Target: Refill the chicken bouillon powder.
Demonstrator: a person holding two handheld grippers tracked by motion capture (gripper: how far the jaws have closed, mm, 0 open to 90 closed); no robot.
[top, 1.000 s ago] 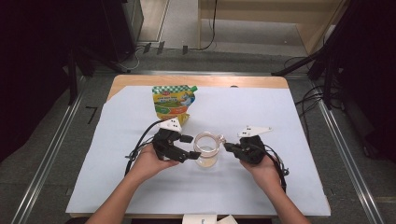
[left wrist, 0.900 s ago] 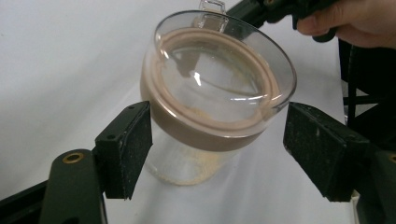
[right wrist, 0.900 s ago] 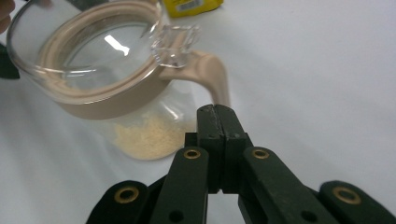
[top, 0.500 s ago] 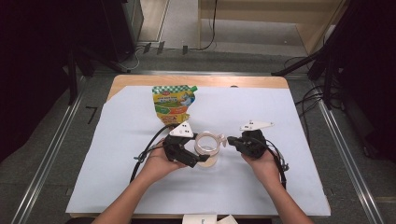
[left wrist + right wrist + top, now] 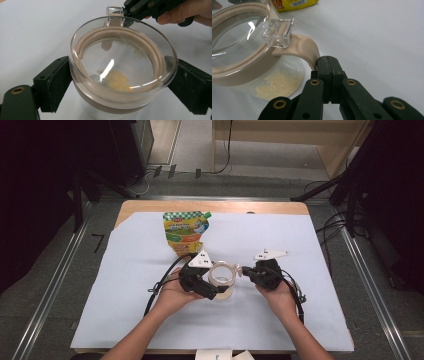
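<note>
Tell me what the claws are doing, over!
Left claw open around jar lid, pads not pressing. Right claw shut on beige lid tab. Nothing in the way; pouch behind.

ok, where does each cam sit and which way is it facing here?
High view: above the person's side, looking forward and down on the table; both forearms, left gripper and right gripper show.
Left gripper view: rides the left gripper, looking down on the jar between its own open jaws.
Right gripper view: rides the right gripper, shut on the beige tab.
All share the jar.
</note>
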